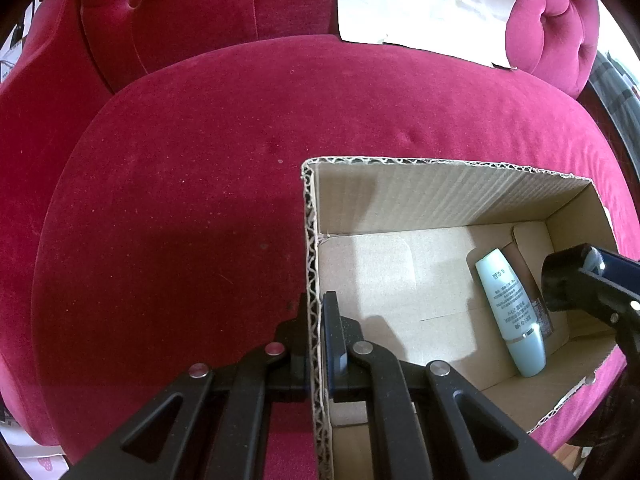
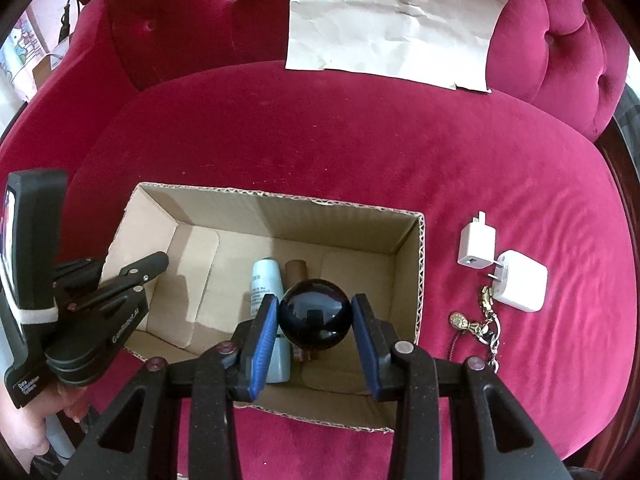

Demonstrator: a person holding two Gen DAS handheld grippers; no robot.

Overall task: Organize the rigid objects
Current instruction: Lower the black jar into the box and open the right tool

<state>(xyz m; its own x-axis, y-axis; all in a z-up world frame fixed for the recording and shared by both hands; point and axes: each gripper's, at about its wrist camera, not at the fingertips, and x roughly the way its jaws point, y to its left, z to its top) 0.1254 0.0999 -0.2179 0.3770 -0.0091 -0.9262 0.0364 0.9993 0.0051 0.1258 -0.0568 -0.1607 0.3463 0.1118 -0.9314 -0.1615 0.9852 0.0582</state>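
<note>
Left gripper (image 1: pixel 316 320) clamped — right gripper (image 2: pixel 316 316) gripping.

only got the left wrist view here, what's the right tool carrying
Observer: The right tool is shut on a glossy black ball, above the cardboard box.
Operator: anything left outside the box
Observer: Yes, two white chargers lie on the red cushion beside the box, with a brass keychain next to them.
Operator: just the blue bottle in there?
Observer: No, a brown tube lies beside the pale blue bottle.
</note>
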